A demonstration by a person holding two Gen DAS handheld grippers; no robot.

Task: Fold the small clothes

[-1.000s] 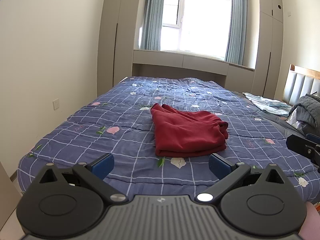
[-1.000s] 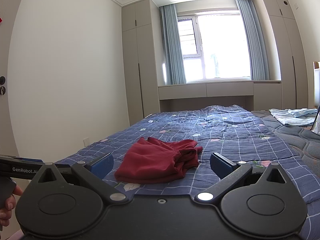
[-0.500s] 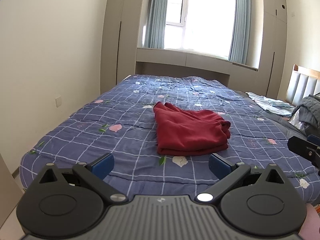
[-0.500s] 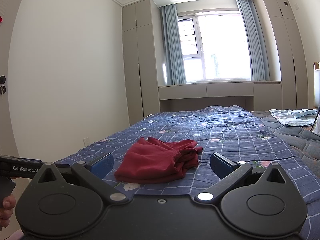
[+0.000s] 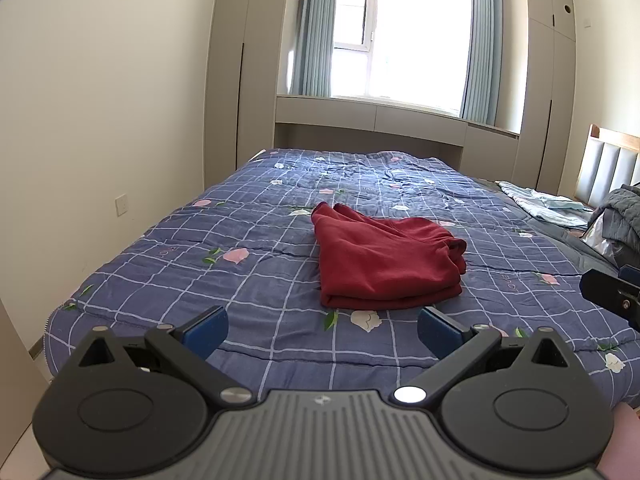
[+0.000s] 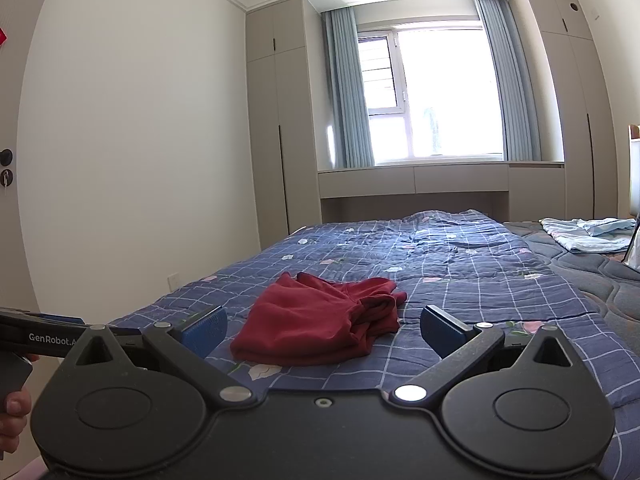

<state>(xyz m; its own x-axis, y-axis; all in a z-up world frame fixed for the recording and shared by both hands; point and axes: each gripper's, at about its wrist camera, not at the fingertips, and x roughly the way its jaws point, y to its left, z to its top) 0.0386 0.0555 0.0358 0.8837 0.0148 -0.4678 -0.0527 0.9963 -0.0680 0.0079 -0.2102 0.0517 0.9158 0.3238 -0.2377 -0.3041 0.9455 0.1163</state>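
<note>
From the left wrist we see a grey heap [image 5: 622, 216] cut off at the right edge. A red garment [image 5: 384, 260] lies folded on the blue checked bed [image 5: 160, 264], ahead of our left claw [image 5: 322, 326], spread wide and empty.

From the right wrist, a hand [image 6: 14, 416] is cropped at left. Our right claw [image 6: 322, 326] gapes wide, empty, short of the garment.

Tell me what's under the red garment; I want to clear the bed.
The red garment lies on the blue checked quilt. Anything beneath its folded layers is hidden.
</note>
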